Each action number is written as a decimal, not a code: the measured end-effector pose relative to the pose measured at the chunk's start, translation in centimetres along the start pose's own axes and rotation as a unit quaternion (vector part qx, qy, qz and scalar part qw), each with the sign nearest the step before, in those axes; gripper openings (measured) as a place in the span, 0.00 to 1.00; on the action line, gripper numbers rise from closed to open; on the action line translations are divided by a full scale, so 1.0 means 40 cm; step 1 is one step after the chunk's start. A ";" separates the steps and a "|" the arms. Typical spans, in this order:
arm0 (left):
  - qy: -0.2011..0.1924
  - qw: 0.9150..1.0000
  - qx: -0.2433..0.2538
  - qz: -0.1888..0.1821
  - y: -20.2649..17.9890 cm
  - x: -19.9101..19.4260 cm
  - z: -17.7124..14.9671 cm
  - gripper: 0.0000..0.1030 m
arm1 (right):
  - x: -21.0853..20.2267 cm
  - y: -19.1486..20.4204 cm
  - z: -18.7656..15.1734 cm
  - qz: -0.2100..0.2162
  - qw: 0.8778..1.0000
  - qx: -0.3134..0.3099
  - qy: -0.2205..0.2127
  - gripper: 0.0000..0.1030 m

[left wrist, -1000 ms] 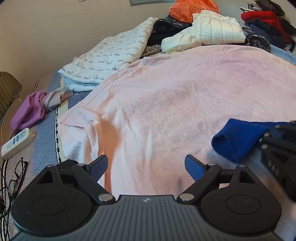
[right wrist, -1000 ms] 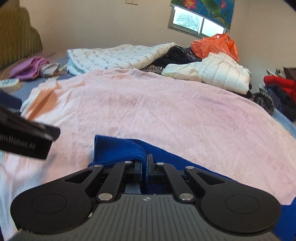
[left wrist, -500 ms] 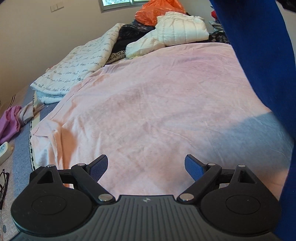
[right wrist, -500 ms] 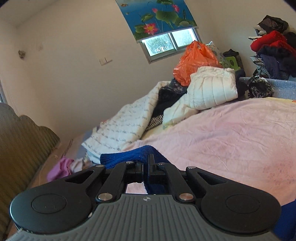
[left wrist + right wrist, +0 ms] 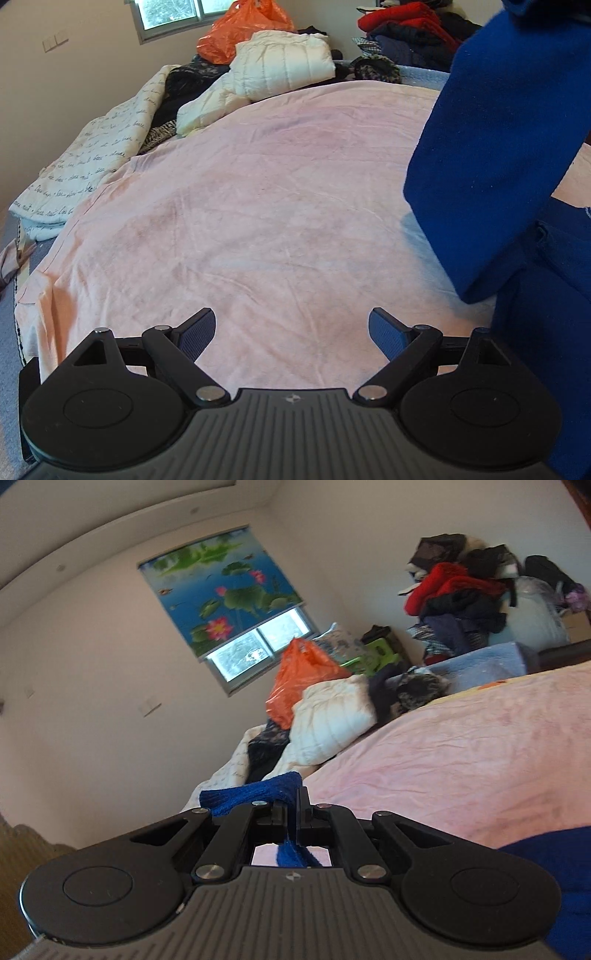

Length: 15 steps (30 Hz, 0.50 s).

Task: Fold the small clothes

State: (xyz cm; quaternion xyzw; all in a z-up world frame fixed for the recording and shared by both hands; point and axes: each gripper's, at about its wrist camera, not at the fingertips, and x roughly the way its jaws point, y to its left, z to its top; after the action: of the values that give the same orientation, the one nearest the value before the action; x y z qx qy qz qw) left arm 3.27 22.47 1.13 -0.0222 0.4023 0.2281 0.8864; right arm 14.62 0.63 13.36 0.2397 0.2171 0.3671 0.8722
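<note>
A blue knit garment [image 5: 491, 170] hangs at the right of the left wrist view, its sleeve dangling over the pink sheet [image 5: 266, 206]. My right gripper [image 5: 293, 805] is shut on a fold of the blue garment [image 5: 255, 794] and holds it high, tilted up toward the wall. More blue cloth [image 5: 554, 856] lies low at the right of the right wrist view. My left gripper [image 5: 291, 328] is open and empty, low over the pink sheet, left of the hanging garment.
At the bed's far side lie a white lettered quilt [image 5: 92, 155], a cream padded jacket [image 5: 280, 62], an orange plastic bag [image 5: 240, 26] and a pile of red and dark clothes [image 5: 402, 26]. A window with a lotus blind [image 5: 225, 594] is on the wall.
My right gripper has lifted the blue garment off the sheet and tilted upward. The garment now hangs at the right in the left wrist view. My left gripper stayed open and shifted a little.
</note>
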 end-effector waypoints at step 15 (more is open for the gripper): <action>-0.017 0.993 0.096 -0.066 -0.257 -0.060 0.000 0.88 | -0.380 -0.432 -0.195 -0.185 0.956 0.186 -0.131 0.06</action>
State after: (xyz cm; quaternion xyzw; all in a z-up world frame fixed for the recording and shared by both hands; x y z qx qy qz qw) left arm 6.26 12.33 1.39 0.0407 0.4049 0.1298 0.9042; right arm 9.88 -19.31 0.31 0.3989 0.2061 0.1180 0.8857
